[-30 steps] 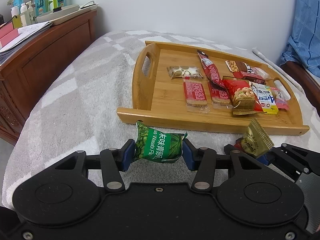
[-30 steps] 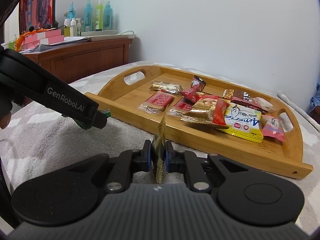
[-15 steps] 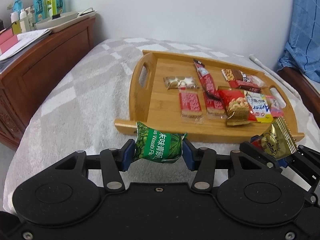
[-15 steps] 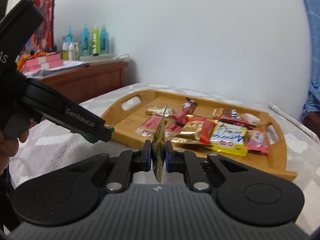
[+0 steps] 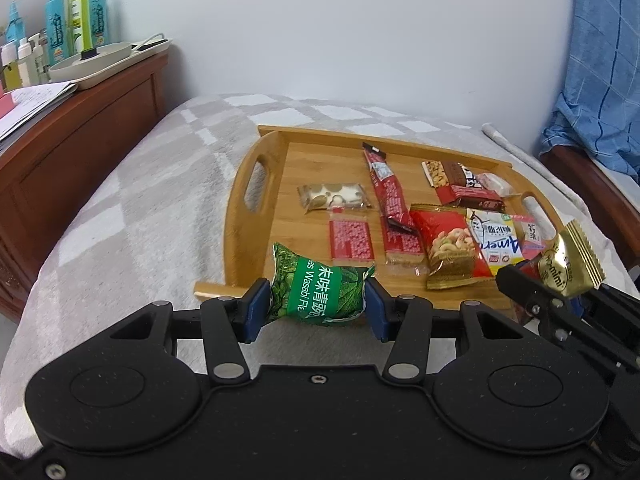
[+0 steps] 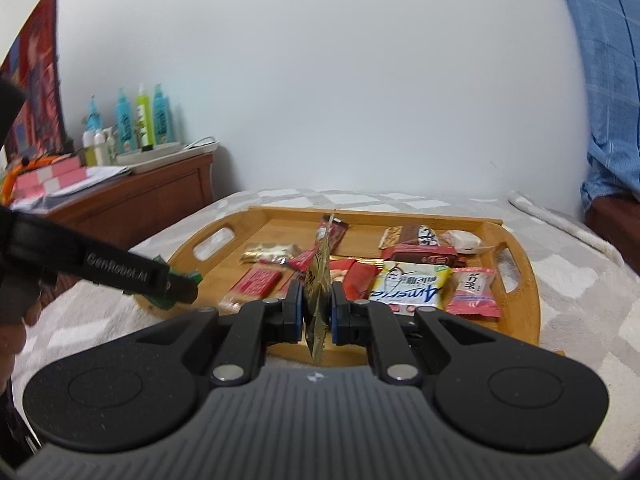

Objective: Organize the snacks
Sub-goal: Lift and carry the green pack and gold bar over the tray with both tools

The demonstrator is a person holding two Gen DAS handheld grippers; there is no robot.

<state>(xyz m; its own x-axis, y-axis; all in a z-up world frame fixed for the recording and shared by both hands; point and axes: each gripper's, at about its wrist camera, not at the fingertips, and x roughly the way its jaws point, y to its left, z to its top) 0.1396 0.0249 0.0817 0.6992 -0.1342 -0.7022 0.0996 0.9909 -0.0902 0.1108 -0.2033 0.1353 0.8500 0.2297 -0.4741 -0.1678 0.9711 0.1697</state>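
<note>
My left gripper (image 5: 316, 305) is shut on a green wasabi pea packet (image 5: 318, 292), held in the air just short of the near rim of a bamboo tray (image 5: 240, 184). My right gripper (image 6: 316, 307) is shut on a thin gold foil sachet (image 6: 318, 280), seen edge-on above the tray's near rim. In the left wrist view the same gold sachet (image 5: 568, 264) shows at the right. The tray holds several snack packets, among them a red cashew bag (image 5: 448, 246) and a yellow and white packet (image 6: 408, 286).
The tray lies on a bed with a grey and white checked blanket (image 5: 132, 216). A wooden dresser (image 5: 60, 148) with bottles and papers stands at the left. Blue cloth (image 5: 600, 80) hangs at the right. A person's hand (image 6: 16, 320) grips the left tool.
Both grippers have risen and moved toward the tray with their packets. The right gripper has rolled, and the gold sachet now stands higher against the tray.
</note>
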